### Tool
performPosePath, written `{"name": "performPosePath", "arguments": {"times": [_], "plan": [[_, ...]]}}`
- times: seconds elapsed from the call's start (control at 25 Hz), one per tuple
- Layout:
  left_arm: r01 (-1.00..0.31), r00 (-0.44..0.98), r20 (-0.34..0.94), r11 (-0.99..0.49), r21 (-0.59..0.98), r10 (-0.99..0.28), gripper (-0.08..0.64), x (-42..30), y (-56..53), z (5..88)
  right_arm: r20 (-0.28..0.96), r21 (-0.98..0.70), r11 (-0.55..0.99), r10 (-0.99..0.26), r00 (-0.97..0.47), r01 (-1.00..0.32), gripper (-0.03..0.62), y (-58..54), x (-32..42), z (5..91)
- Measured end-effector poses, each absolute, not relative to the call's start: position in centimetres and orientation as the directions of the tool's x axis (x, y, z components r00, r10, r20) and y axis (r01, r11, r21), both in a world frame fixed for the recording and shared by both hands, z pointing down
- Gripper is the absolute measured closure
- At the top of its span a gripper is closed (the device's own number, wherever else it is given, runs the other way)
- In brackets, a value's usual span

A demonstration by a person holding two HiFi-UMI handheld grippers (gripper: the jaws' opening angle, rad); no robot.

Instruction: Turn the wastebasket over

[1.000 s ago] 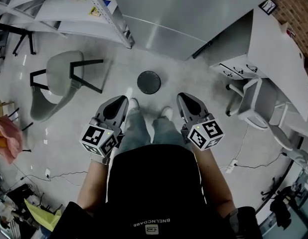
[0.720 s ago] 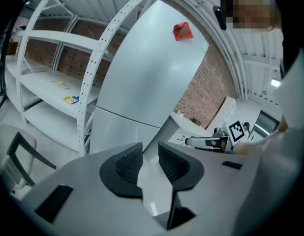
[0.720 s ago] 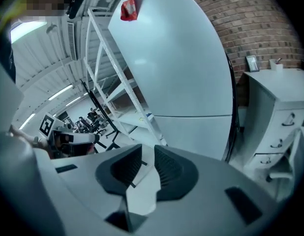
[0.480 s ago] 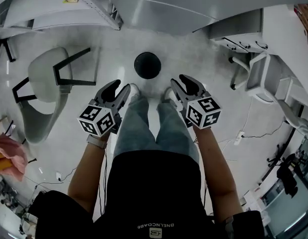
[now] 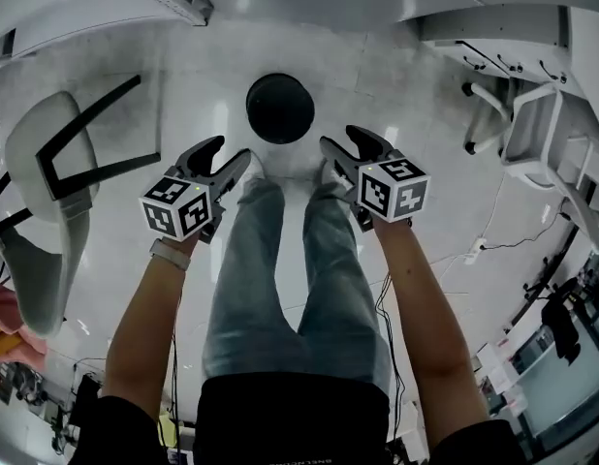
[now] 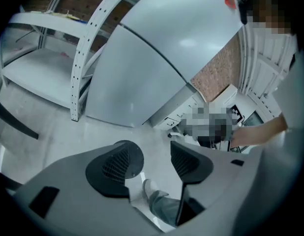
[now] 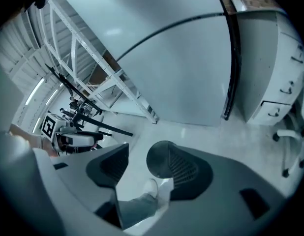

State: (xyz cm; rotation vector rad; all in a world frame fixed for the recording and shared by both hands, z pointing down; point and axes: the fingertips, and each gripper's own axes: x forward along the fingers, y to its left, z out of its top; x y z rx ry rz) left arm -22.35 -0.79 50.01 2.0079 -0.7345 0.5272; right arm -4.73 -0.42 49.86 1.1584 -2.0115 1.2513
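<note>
My left gripper [image 5: 232, 152] and my right gripper [image 5: 338, 139] are both empty, and their jaws are opening. In the left gripper view, only bare floor and one of my shoes [image 6: 149, 188] show in the gap of the left gripper [image 6: 154, 154]. The right gripper view shows the same for the right gripper [image 7: 142, 157], with a shoe [image 7: 151, 186] and a jeans leg below the gap.

The wastebasket [image 5: 280, 108] is a dark round thing on the pale floor [image 5: 377, 76], just ahead of both sets of fingertips and between them. Neither gripper touches it. From above I see only its round dark top, and I cannot tell whether that is the mouth or the base. In the left gripper view the wastebasket [image 6: 134, 157] peeks out from behind the left-hand jaw. In the right gripper view the wastebasket [image 7: 159, 157] sits partly behind the right-hand jaw.

My shoes [image 5: 264, 169] stand just behind the wastebasket, between the two grippers, and my jeans [image 5: 280, 260] run back from them.

A grey chair [image 5: 38, 153] with dark legs lies well out to the left of my left gripper. A white chair [image 5: 532, 129] stands out to the right of my right gripper, and a thin cable [image 5: 493, 243] trails over the floor nearer me. Ahead, beyond the wastebasket, are a big grey panel [image 7: 181, 58] and a perforated metal rack [image 6: 85, 53].
</note>
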Motion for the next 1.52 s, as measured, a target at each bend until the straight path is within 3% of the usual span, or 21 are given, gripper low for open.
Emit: {"name": "performPosePath", "arguments": {"times": [0.32, 0.8, 0.96, 1.28, 1.52], "plan": [[-0.673, 0.728, 0.649, -0.415, 0.613, -0.222, 0.279, -21.6, -2.6, 62.5, 0.790, -0.504, 0.143, -0.323, -0.522, -0.852, 0.304, -0.7, -4.9, 62.8], [-0.646, 0.737, 0.671, -0.378, 0.663, -0.082, 0.276, -19.8, -3.8, 76.8, 0.794, -0.559, 0.057, -0.251, -0.554, -0.827, 0.289, -1.2, -5.2, 76.3], [-0.615, 0.740, 0.673, -0.424, 0.665, -0.018, 0.276, -19.1, -3.3, 78.6, 0.807, -0.550, 0.069, -0.214, -0.551, -0.832, 0.290, -0.7, -6.2, 78.5], [-0.643, 0.717, 0.695, -0.435, 0.631, -0.052, 0.336, -19.0, -3.4, 78.2, 0.835, -0.498, 0.087, -0.221, -0.504, -0.863, 0.305, -0.5, -5.8, 78.6], [-0.613, 0.737, 0.657, -0.567, 0.550, -0.161, 0.364, -17.3, -4.8, 74.9, 0.809, -0.431, 0.201, -0.345, -0.476, -0.879, 0.305, -1.9, -4.0, 76.3]]}}
